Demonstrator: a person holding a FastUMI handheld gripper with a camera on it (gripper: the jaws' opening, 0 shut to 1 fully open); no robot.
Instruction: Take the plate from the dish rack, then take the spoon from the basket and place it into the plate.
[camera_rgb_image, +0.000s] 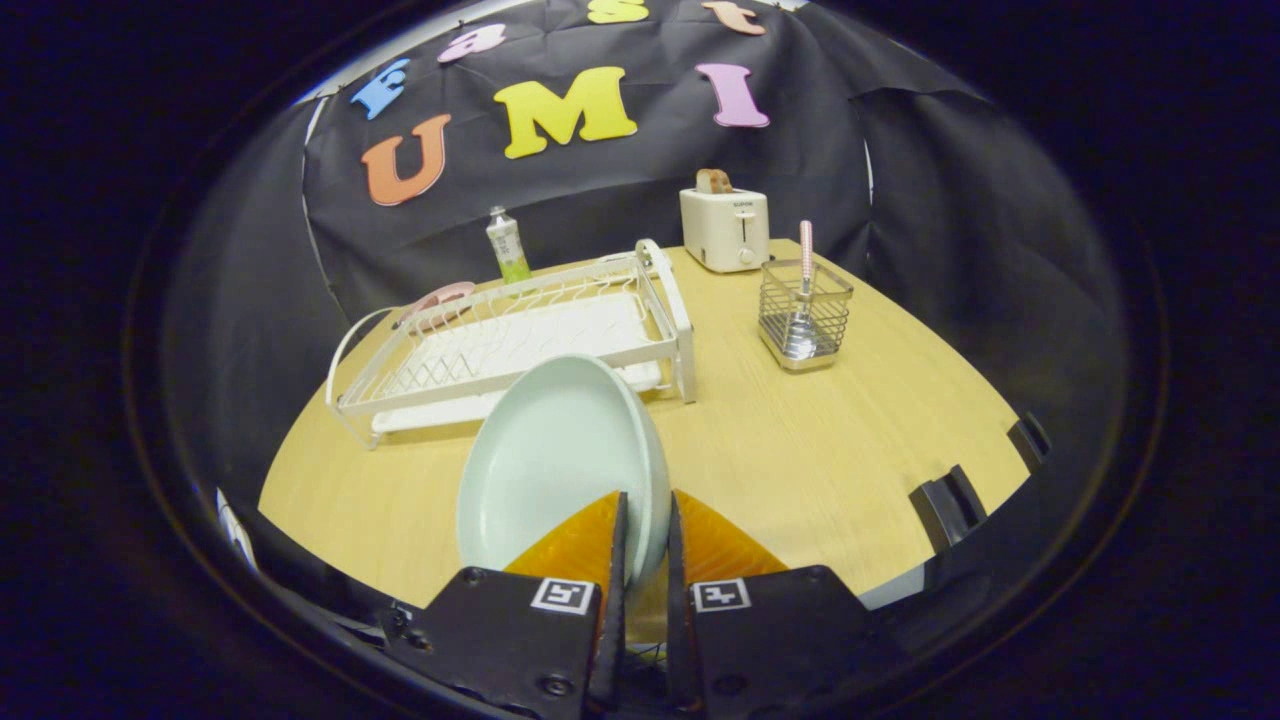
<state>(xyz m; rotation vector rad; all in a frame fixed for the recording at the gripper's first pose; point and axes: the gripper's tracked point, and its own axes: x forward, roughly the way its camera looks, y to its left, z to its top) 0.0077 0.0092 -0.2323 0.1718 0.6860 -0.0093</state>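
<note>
Gripper view: your hand-held gripper (645, 535) is clamped on the rim of the pale green round ceramic plate (555, 460), held tilted over the wooden worktop (800, 460) | beyond it, white wire dish rack (520, 340) | right of the rack, pink-handled metal spoon (805, 280) upright in the square wire basket (803, 315) | farthest, white toaster (724, 228)
</note>
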